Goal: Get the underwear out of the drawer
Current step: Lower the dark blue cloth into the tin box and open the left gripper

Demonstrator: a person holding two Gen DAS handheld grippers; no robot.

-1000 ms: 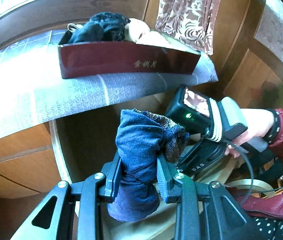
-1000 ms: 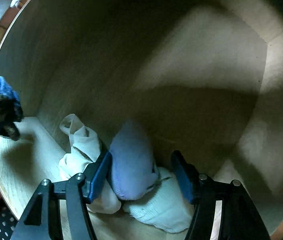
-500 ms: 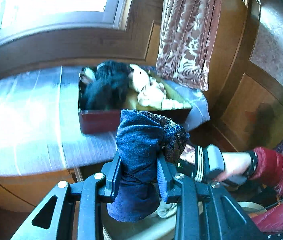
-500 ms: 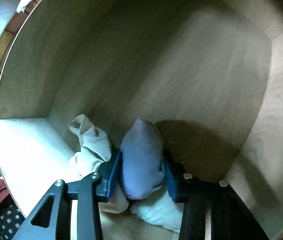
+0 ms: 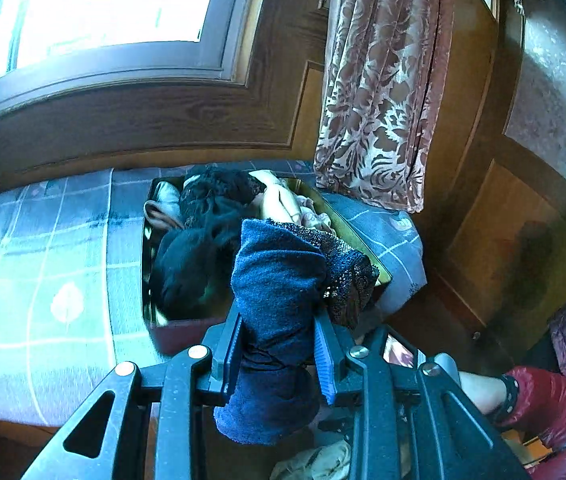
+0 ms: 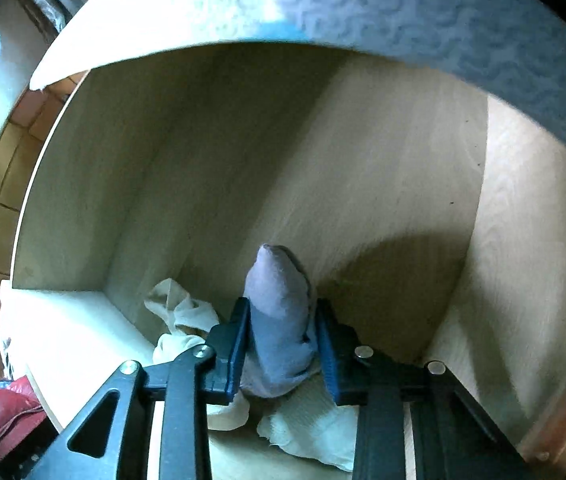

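The left gripper [image 5: 277,344] is clamped on a dark blue garment [image 5: 279,280] with a lace edge, its pads pressing the cloth from both sides. It points down at a slant, held above a red box [image 5: 175,338] that sits on a checked cloth [image 5: 43,264]. The box holds dark and pale clothes [image 5: 211,216]; its near rim lies just past the fingertips. A curtain [image 5: 383,92] hangs at the box's far right corner, and wood panelling closes off the right side. Left of the box the cloth lies bare.

The right gripper [image 6: 281,338] points steeply down into the drawer [image 6: 363,184], squeezed shut on a grey-blue garment [image 6: 279,308] that stands up between the pads. White clothes [image 6: 179,316] lie bunched under and left of it on the drawer floor. The grip sits near the left wall; most of the floor toward the right wall is bare. A patterned cloth edge [image 6: 463,20] overhangs the top of the drawer. A red sleeve [image 5: 543,404] shows low on the right of the left view
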